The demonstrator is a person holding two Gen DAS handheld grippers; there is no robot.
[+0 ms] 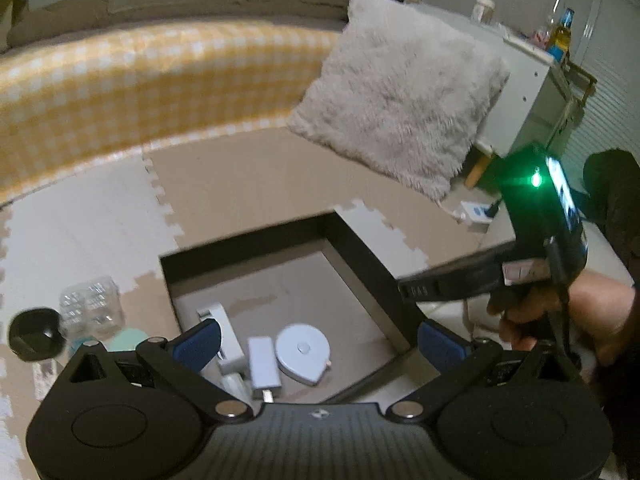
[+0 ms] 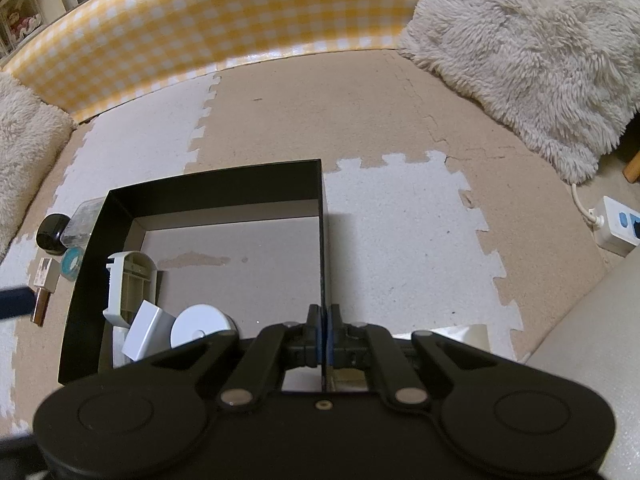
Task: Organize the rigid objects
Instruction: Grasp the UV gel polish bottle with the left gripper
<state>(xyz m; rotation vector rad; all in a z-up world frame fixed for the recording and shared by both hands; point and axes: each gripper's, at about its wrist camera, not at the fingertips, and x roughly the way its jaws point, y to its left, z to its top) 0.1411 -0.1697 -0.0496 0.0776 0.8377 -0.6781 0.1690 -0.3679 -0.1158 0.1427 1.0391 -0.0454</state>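
On the floor mat beside the box's left wall lay a black cap (image 2: 51, 230), a clear plastic case (image 2: 83, 218), a teal tape roll (image 2: 72, 263) and a small stick (image 2: 42, 280), apparently awaiting sorting. The left gripper (image 1: 320, 344) hovered, jaws wide and empty, over the black box (image 2: 224, 184), where a white holder (image 2: 128, 284), an adapter (image 1: 262, 364) and a round tape measure (image 1: 303, 352) clustered at its near-left corner. The right gripper (image 2: 324, 336) pinched the box's right wall with jaws closed, likely steadying it.

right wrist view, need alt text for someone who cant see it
The right claw is shut on the right wall of an open black box that sits on a beige and white foam puzzle mat. Inside the box, at its left, lie a round white tape measure and other white items; more small objects lie outside, left of it.
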